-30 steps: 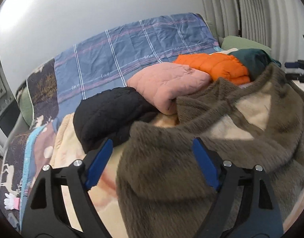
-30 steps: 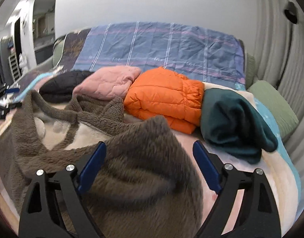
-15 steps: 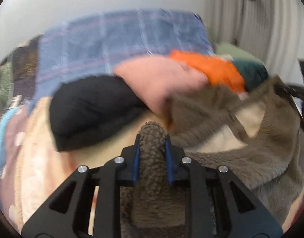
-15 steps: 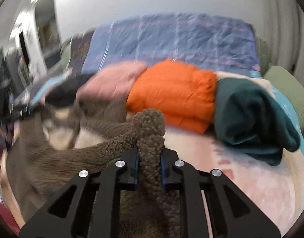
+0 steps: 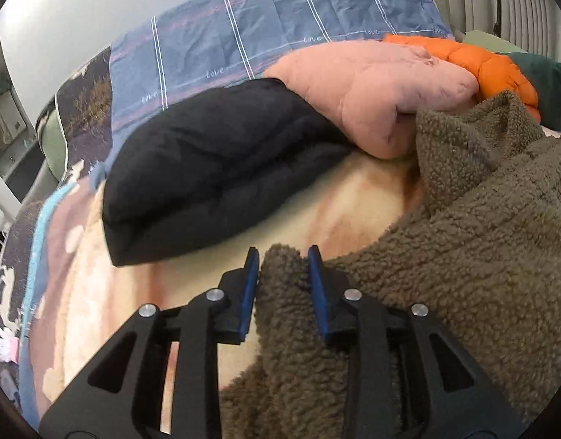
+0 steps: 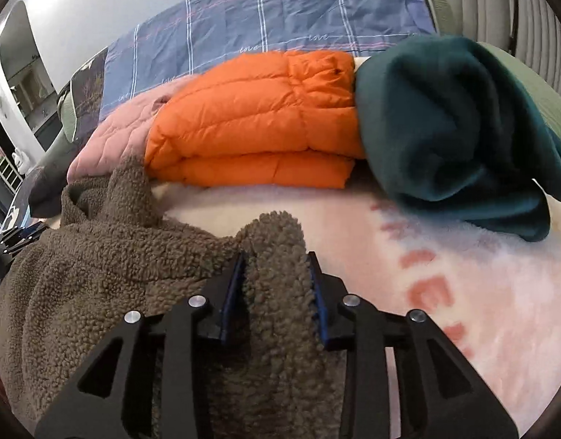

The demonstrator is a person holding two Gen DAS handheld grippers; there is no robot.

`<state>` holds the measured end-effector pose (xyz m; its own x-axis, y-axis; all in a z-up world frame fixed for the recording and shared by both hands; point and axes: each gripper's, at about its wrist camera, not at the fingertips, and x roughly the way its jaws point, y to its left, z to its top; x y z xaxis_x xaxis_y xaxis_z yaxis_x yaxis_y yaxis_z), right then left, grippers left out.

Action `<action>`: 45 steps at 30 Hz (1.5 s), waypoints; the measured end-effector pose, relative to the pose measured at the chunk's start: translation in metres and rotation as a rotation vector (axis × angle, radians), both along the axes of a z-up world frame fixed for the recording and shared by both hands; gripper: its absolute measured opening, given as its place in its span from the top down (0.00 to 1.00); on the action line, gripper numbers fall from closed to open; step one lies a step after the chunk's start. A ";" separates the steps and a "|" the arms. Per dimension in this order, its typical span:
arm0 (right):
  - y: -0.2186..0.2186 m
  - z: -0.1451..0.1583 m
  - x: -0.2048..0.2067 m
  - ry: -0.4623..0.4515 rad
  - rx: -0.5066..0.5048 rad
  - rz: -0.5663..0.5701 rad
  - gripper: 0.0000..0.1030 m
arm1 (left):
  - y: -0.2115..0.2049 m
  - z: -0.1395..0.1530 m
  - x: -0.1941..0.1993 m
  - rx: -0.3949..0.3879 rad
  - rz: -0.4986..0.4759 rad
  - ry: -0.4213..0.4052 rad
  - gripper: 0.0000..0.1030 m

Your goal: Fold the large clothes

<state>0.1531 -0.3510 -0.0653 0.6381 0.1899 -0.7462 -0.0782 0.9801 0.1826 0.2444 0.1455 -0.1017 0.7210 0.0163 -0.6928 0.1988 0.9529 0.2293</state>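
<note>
We've got both claws, left claw (image 5: 283, 278) and right claw (image 6: 275, 281), pinched tight on the shaggy olive-brown fleece jacket (image 6: 108, 256); let's carry both corners level toward twelve o'clock

Pale wall (image 5: 97, 7) behind the bed (image 6: 463, 292) (blue plaid sheet (image 5: 280, 18) at its head), ribbed curtain (image 6: 500, 7) to the right

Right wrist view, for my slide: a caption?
Right gripper pinches brown fleece jacket before folded orange puffer jacket.
</note>
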 end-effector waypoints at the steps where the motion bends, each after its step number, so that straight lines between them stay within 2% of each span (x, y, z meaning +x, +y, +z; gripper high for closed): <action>1: 0.001 0.000 -0.001 -0.003 0.000 0.001 0.70 | 0.001 -0.001 0.000 -0.002 -0.002 0.003 0.72; 3: 0.007 0.005 -0.006 -0.027 -0.019 0.002 0.80 | 0.002 0.002 -0.003 -0.019 0.001 -0.010 0.77; 4: 0.010 0.011 -0.010 -0.049 -0.032 -0.002 0.82 | 0.000 0.008 -0.008 -0.019 0.005 -0.034 0.80; 8: 0.009 0.054 -0.033 -0.209 -0.010 -0.021 0.84 | 0.000 0.053 -0.035 -0.050 0.017 -0.233 0.83; 9: 0.009 0.060 -0.033 -0.224 -0.022 -0.025 0.84 | 0.000 0.063 -0.035 -0.064 0.013 -0.245 0.93; 10: 0.011 0.062 -0.029 -0.228 -0.069 -0.034 0.83 | 0.000 0.067 -0.031 -0.042 0.032 -0.261 1.00; 11: 0.013 0.055 -0.022 -0.210 -0.117 -0.044 0.83 | 0.001 0.063 -0.021 0.034 0.091 -0.264 1.00; 12: 0.016 0.044 -0.016 -0.177 -0.163 -0.048 0.80 | 0.003 0.052 -0.010 0.074 0.115 -0.216 1.00; 13: 0.023 0.017 -0.002 -0.086 -0.271 -0.040 0.78 | 0.010 0.028 0.007 0.060 0.135 -0.097 1.00; 14: 0.027 -0.006 0.005 -0.031 -0.353 -0.036 0.77 | 0.015 0.012 0.013 0.046 0.148 -0.033 1.00; 15: 0.026 -0.015 0.003 -0.047 -0.375 -0.038 0.76 | 0.018 -0.006 0.016 0.040 0.147 0.024 1.00; 16: 0.028 -0.009 -0.002 -0.073 -0.389 -0.040 0.74 | 0.020 -0.016 0.013 0.028 0.137 0.043 1.00; 17: 0.029 -0.002 -0.005 -0.093 -0.395 -0.038 0.64 | 0.026 -0.016 0.005 -0.014 0.132 0.027 0.99; 18: 0.029 0.007 -0.008 -0.114 -0.400 -0.037 0.49 | 0.031 -0.012 0.003 -0.036 0.137 0.020 0.96; 20: 0.026 0.017 -0.012 -0.129 -0.403 -0.050 0.44 | 0.042 0.006 -0.001 -0.115 0.137 0.022 0.85; 22: 0.018 0.023 -0.016 -0.117 -0.342 -0.043 0.44 | 0.050 0.023 -0.006 -0.233 0.106 0.056 0.33; 23: 0.014 0.025 -0.018 -0.116 -0.308 -0.045 0.43 | 0.052 0.032 -0.010 -0.327 0.065 0.080 0.27; 25: 0.009 0.023 -0.021 -0.118 -0.270 -0.052 0.40 | 0.057 0.036 -0.016 -0.458 -0.018 0.123 0.21; 27: 0.008 0.018 -0.021 -0.098 -0.232 -0.060 0.39 | 0.053 0.028 -0.013 -0.534 -0.066 0.203 0.18; 28: 0.007 0.015 -0.021 -0.082 -0.210 -0.060 0.40 | 0.047 0.017 -0.010 -0.535 -0.071 0.245 0.22; 29: 0.003 0.012 -0.018 -0.064 -0.172 -0.055 0.48 | 0.038 0.007 -0.006 -0.509 -0.061 0.267 0.35; 30: 0.004 0.011 -0.019 -0.061 -0.137 -0.041 0.82 | 0.034 0.000 -0.001 -0.500 -0.070 0.285 0.65; 31: 0.005 0.011 -0.018 -0.064 -0.101 -0.024 0.85 | 0.031 0.000 -0.001 -0.497 -0.070 0.283 0.76; 32: 0.002 0.016 -0.021 -0.085 -0.083 -0.041 0.86 | 0.025 0.009 -0.007 -0.477 -0.067 0.221 0.86; 36: 0.001 0.056 -0.048 -0.250 0.007 -0.035 0.86 | 0.031 0.069 -0.043 -0.434 -0.057 -0.021 0.88; 38: 0.005 0.066 -0.051 -0.287 0.017 -0.035 0.86 | 0.036 0.078 -0.050 -0.387 -0.046 -0.052 0.88; 40: 0.015 0.058 -0.036 -0.246 -0.048 -0.024 0.85 | 0.036 0.061 -0.043 -0.302 -0.018 -0.011 0.85; 41: 0.021 0.043 -0.025 -0.193 -0.102 -0.021 0.84 | 0.033 0.039 -0.033 -0.247 0.001 0.046 0.84; 43: 0.034 0.004 -0.004 -0.058 -0.243 -0.017 0.79 | 0.024 -0.007 -0.018 -0.195 0.007 0.161 0.78; 44: 0.040 -0.019 0.004 -0.013 -0.295 -0.002 0.78 | 0.019 -0.025 -0.019 -0.186 0.005 0.126 0.77; 45: 0.042 -0.022 0.005 -0.018 -0.308 -0.007 0.72 | 0.020 -0.024 -0.022 -0.192 0.008 0.102 0.76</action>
